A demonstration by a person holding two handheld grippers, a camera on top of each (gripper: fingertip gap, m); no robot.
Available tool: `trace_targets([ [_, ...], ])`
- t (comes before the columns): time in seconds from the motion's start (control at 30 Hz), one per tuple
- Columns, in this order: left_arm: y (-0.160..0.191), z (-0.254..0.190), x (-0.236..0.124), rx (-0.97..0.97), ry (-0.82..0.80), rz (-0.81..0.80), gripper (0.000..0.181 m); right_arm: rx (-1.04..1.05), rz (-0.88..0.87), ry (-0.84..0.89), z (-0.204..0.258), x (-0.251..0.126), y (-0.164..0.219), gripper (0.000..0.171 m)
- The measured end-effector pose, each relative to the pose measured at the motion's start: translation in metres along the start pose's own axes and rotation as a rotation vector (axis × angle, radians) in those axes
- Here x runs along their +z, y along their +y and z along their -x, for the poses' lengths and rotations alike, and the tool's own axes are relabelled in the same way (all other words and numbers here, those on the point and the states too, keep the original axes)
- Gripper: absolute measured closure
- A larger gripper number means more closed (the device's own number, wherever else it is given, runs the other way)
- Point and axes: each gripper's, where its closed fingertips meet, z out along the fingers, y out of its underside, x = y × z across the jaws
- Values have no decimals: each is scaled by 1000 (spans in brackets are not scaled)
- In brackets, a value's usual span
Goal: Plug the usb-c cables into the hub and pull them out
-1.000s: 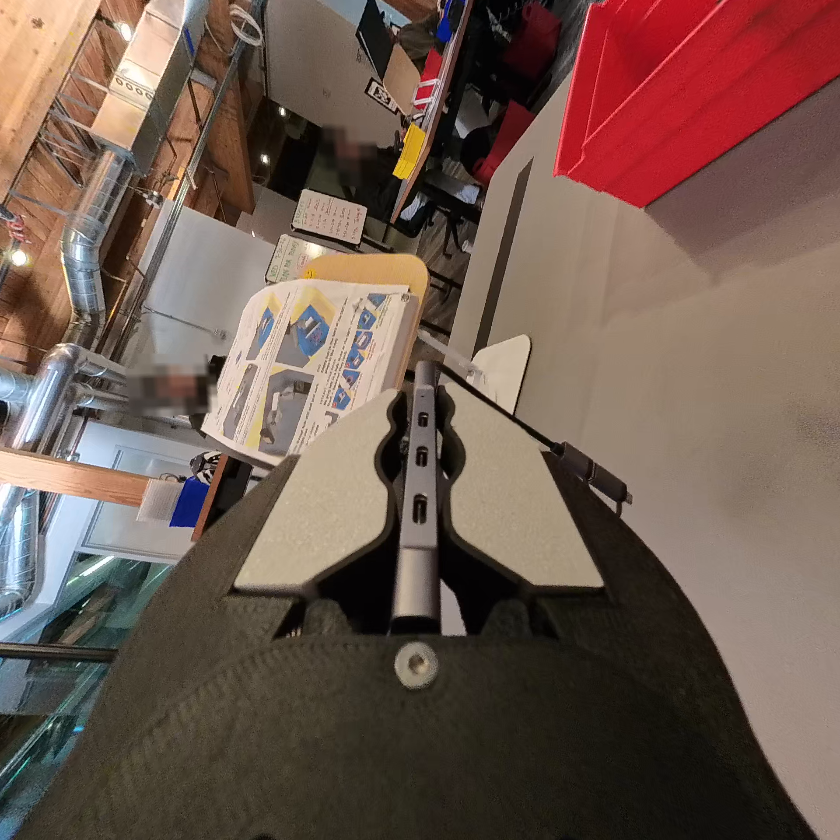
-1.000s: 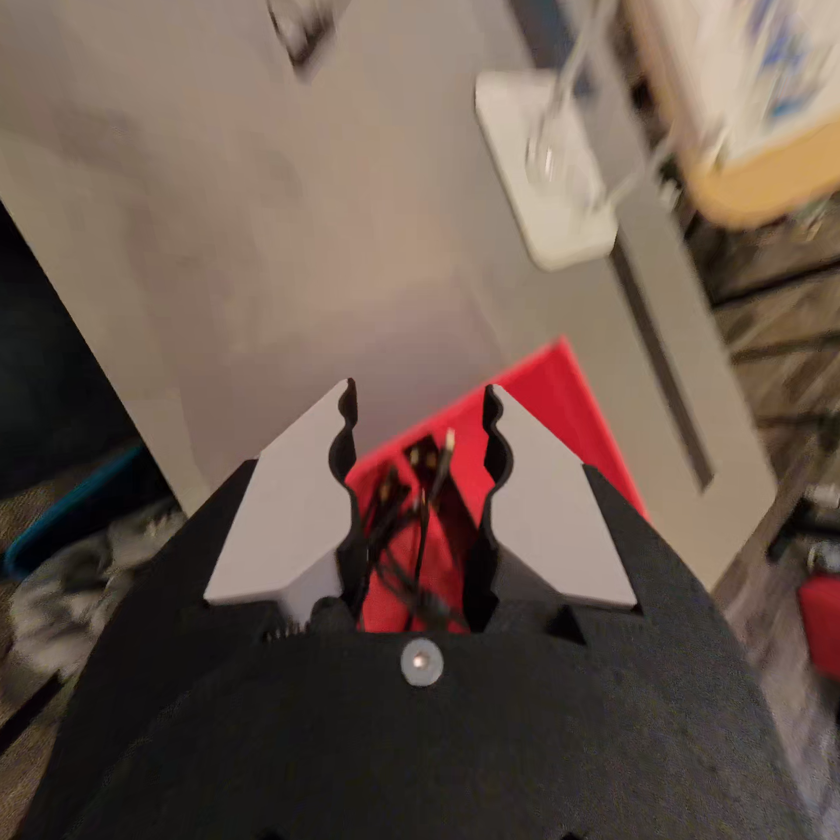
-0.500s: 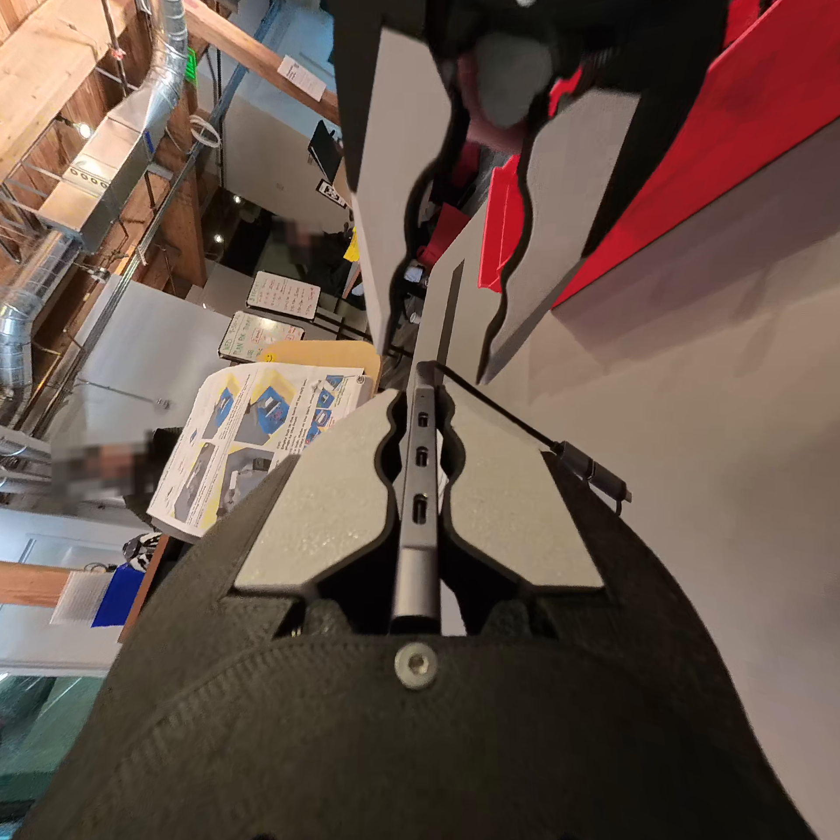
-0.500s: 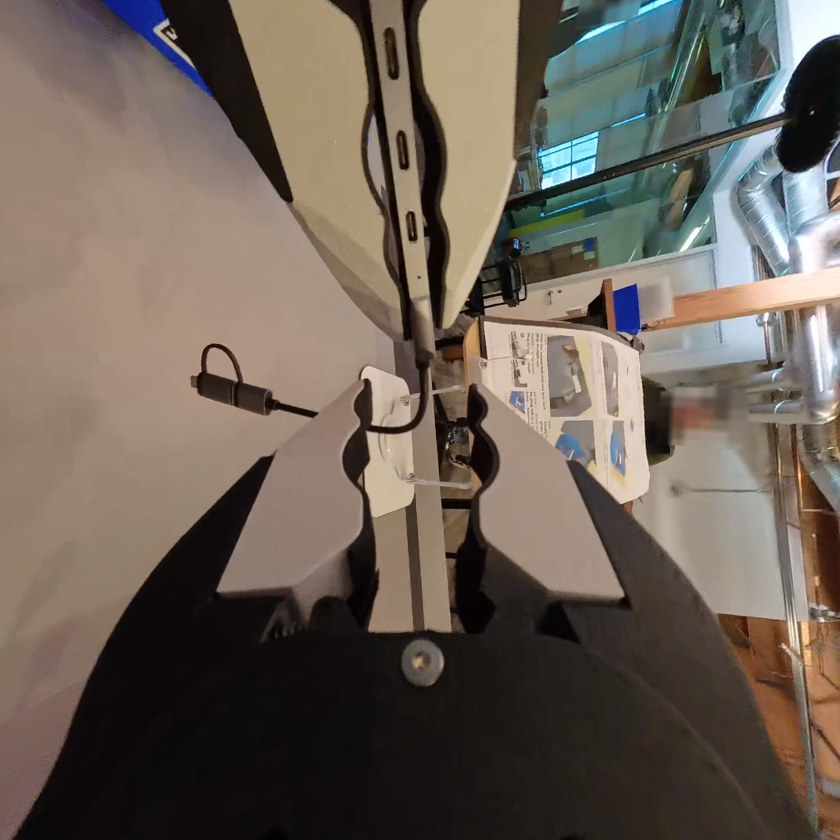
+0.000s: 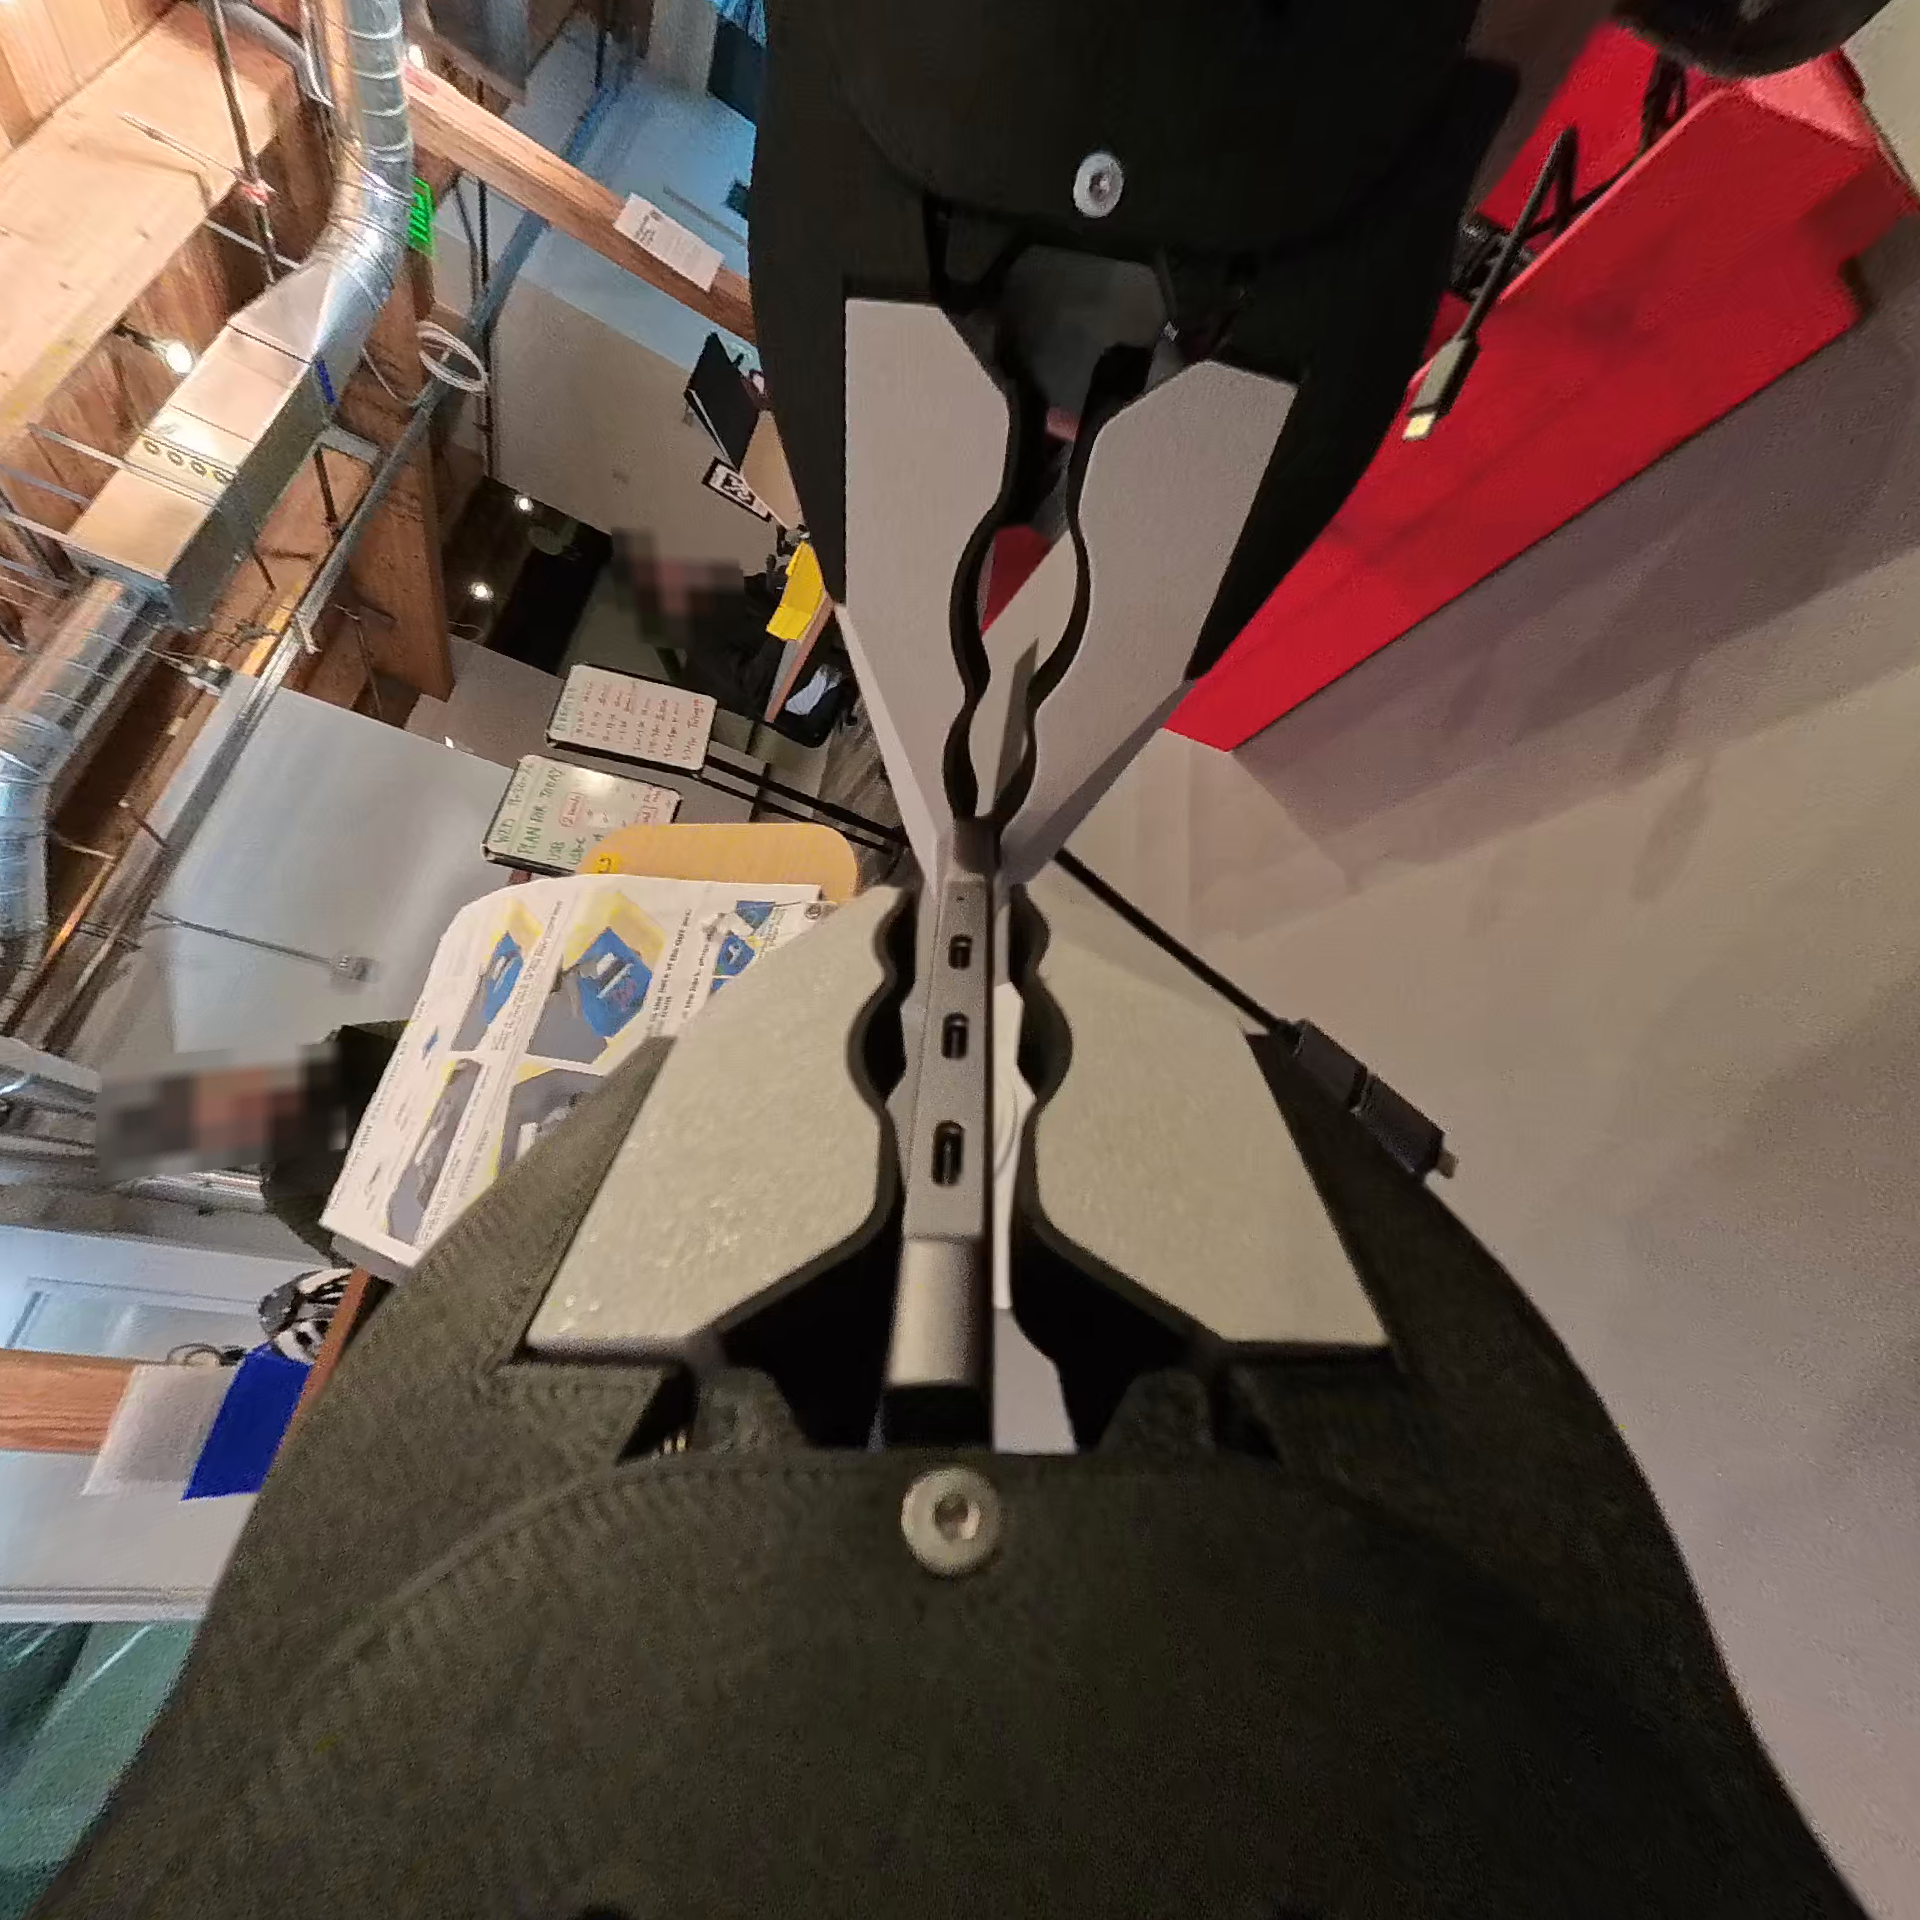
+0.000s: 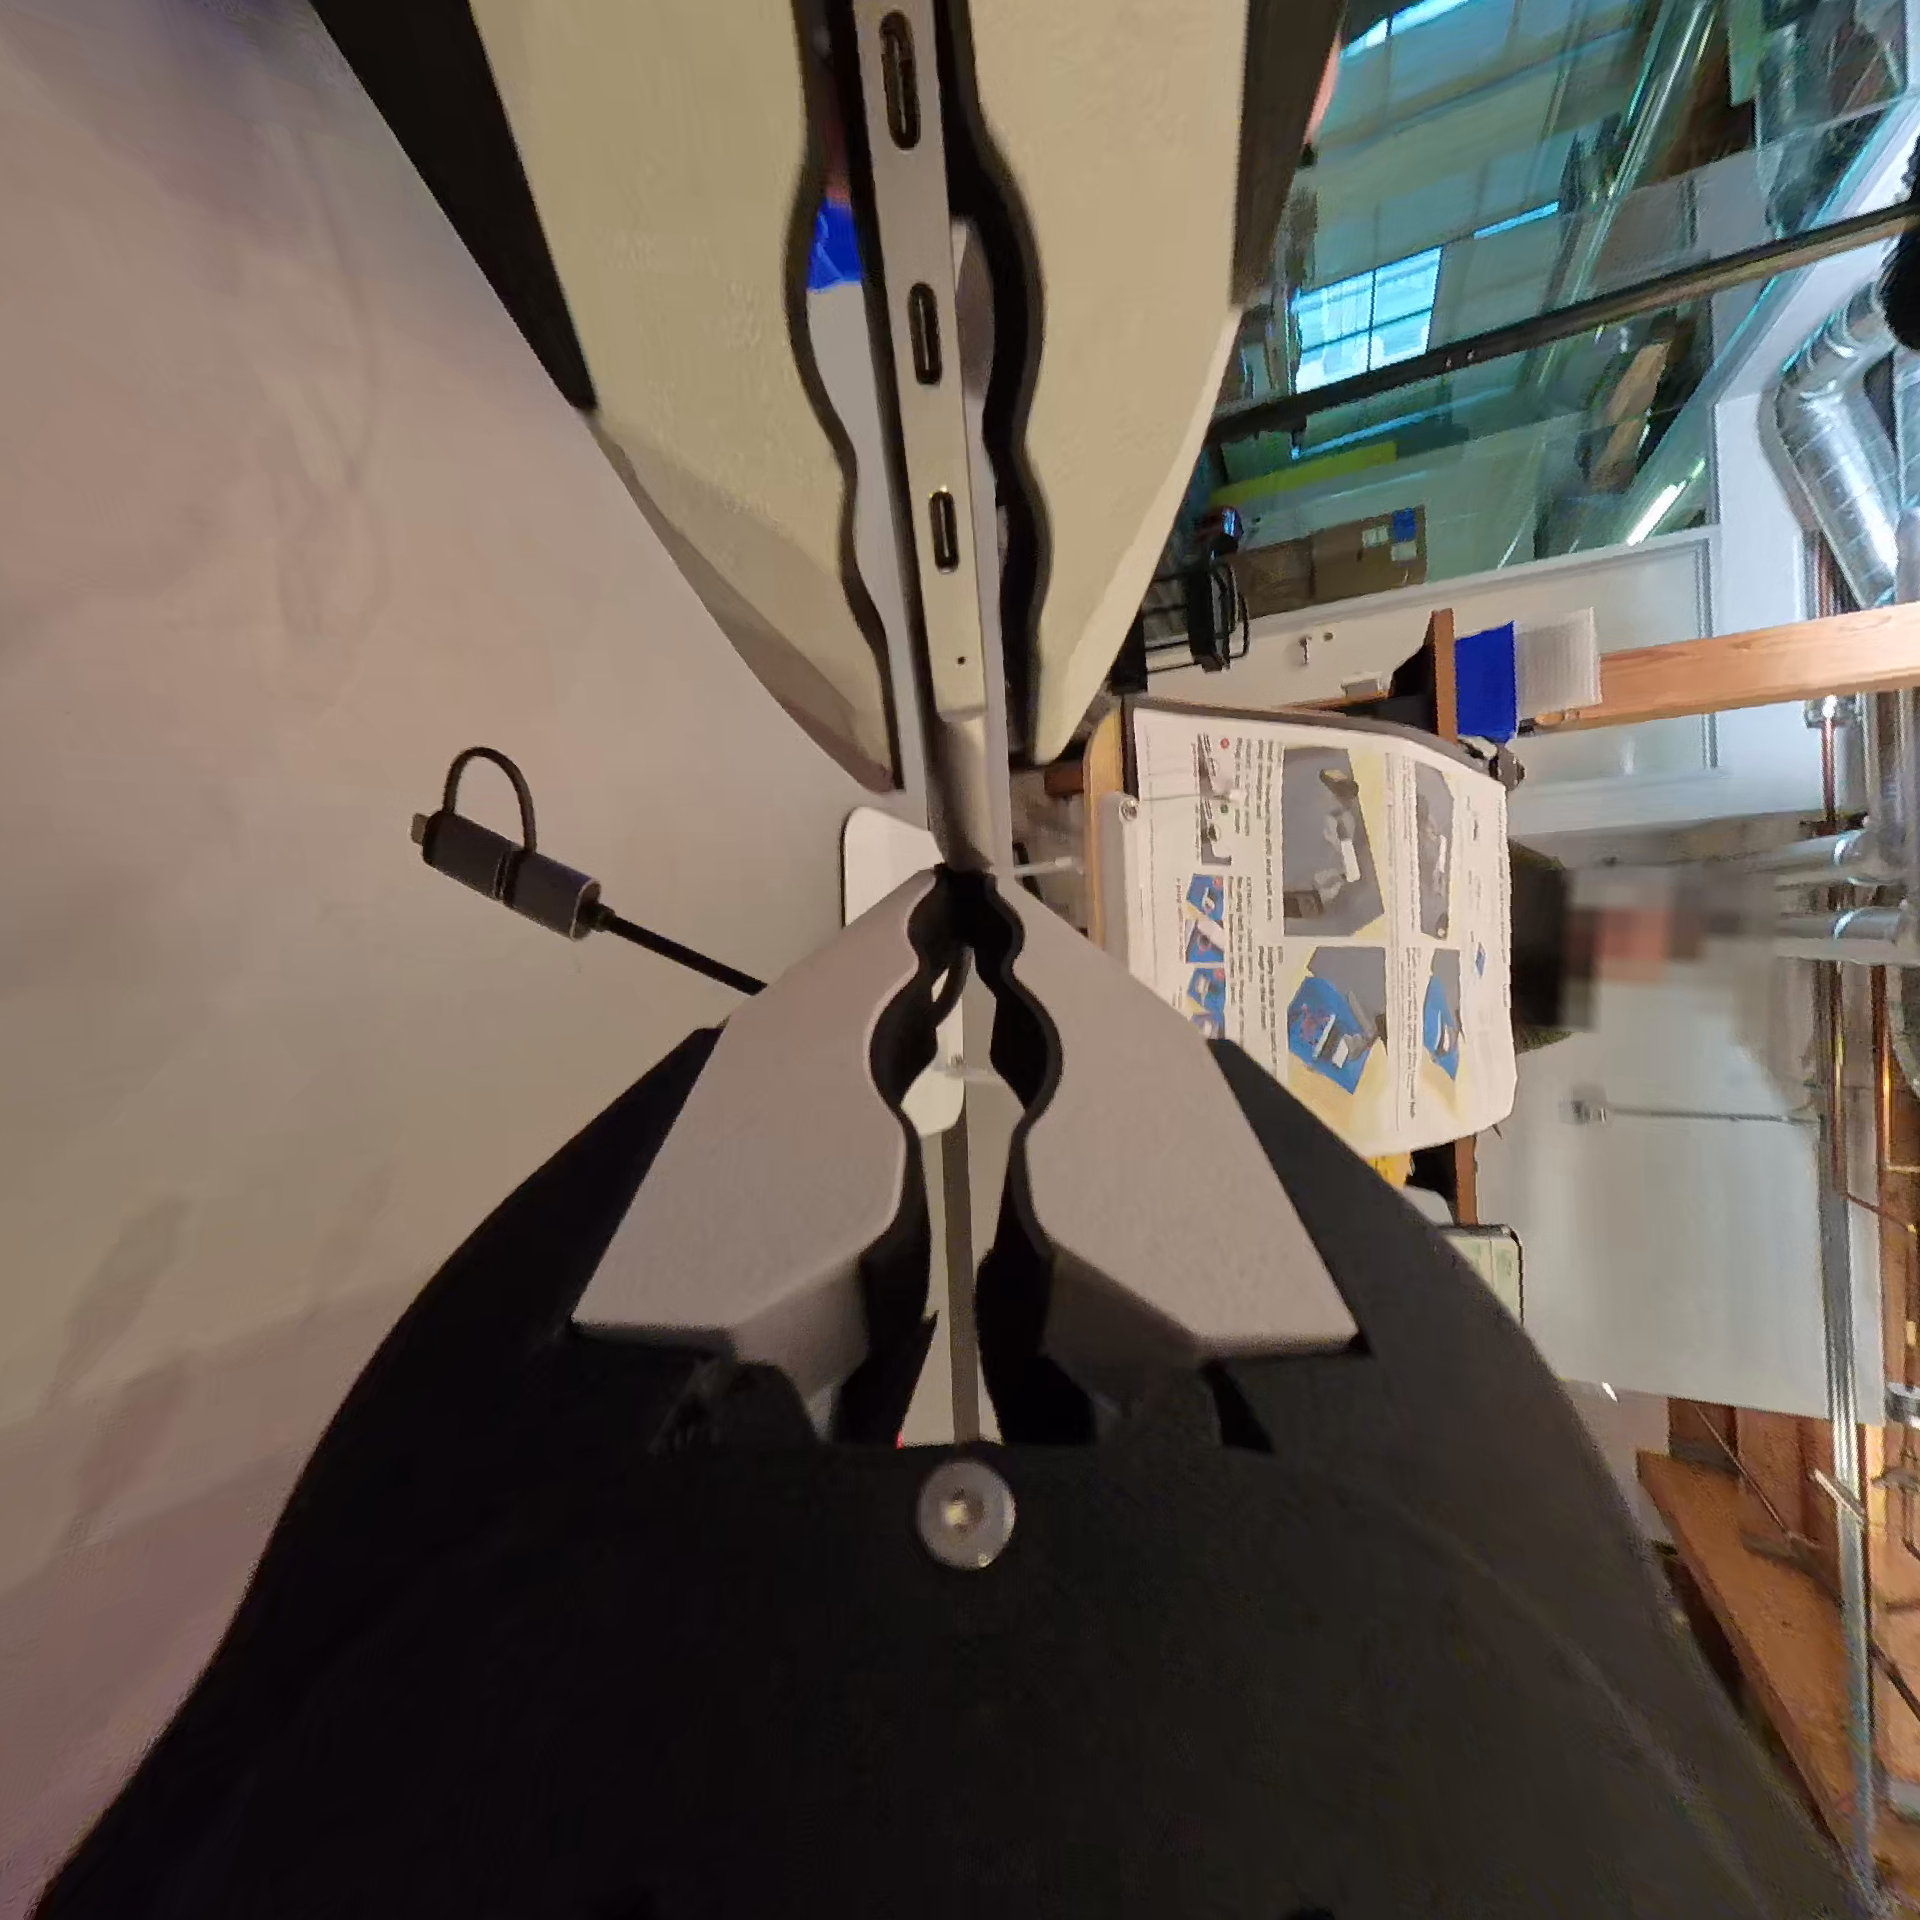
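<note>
With the hub (image 5: 954, 1049) clamped edge-up in the left gripper (image 5: 951, 1039) above the bench (image 5: 1558, 935), right gripper (image 6: 966, 966) fingers nearly closed on its cable stub: ports empty, plug to be fetched.

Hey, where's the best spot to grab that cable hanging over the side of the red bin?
Probably the dark plug housing, just behind its metal tip. It seems to hang tip-down against the red bin's outer wall, so come in from the table side and close the jaws across the housing's sides, leaving the tip free for a port.
</note>
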Motion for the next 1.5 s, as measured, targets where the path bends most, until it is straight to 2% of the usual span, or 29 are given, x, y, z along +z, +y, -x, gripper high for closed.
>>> trace_targets([
  [0.1,0,5,-2,-2,-2,18,146,32,36,3,-7,-2,15,171],
  [0.27,8,23,-11,18,-56,53,140,106,129,41,-41,-18,57,171],
  [0.47,22,39,-24,10,-114,98,145,240,264,135,-98,-56,135,171],
  [0.6,32,39,-29,-11,-122,134,150,350,380,140,-111,-80,201,171],
  [0.7,38,35,-31,-17,-115,150,151,443,448,112,-102,-91,243,171],
  [0.83,44,30,-33,-30,-105,169,152,575,491,37,-66,-91,285,171],
  [1.07,57,15,-35,-48,-68,219,152,561,705,-149,24,-82,348,171],
  [1.17,63,6,-33,-43,-47,251,151,580,808,-294,62,-84,368,170],
  [1.2,65,3,-32,-37,-40,263,150,577,847,-323,70,-86,374,166],
  [1.27,69,-2,-29,-26,-29,289,149,577,928,-374,80,-91,385,144],
  [1.37,78,-8,-27,-37,-10,331,147,593,913,-388,78,-92,381,127],
  [1.5,83,-7,-28,-52,-24,351,146,538,848,-234,44,-94,370,121],
])
